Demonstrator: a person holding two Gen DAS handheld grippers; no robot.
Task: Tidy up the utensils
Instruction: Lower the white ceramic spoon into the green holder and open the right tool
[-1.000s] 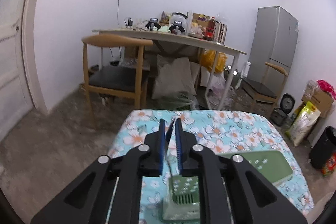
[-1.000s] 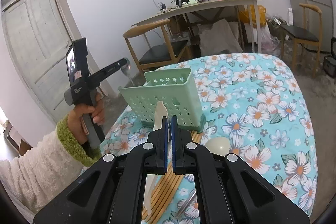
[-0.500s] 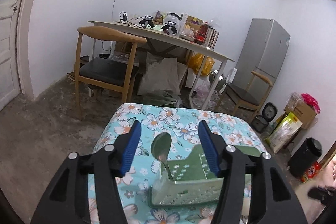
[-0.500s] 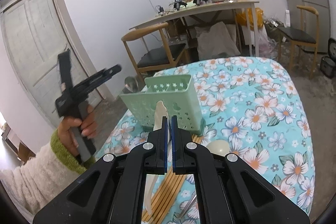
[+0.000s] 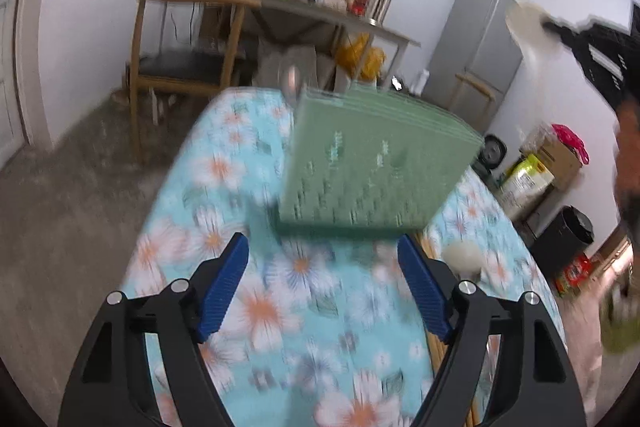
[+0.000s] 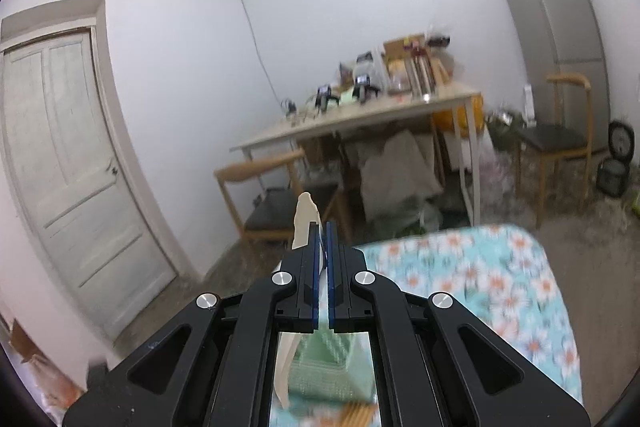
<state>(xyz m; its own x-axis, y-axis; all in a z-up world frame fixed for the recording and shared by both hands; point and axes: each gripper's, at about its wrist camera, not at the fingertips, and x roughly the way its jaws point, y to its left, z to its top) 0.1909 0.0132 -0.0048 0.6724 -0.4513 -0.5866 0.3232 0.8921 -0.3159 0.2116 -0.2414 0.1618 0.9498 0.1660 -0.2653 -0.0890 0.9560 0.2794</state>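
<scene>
Both hand-held grippers are seen from their own cameras. On the left hand-held gripper [image 5: 322, 287] the jaws have just been opening and stand wide, with nothing between the blue pads, above the flowered worktop [image 5: 256, 311]. A green utensil holder [image 5: 372, 163] (heavily blurred) stands just ahead, with a metal spoon [image 5: 291, 79] at its far corner. The right hand-held gripper [image 6: 323, 247] is clamped on a cream spatula [image 6: 304, 223], raised over the holder.
</scene>
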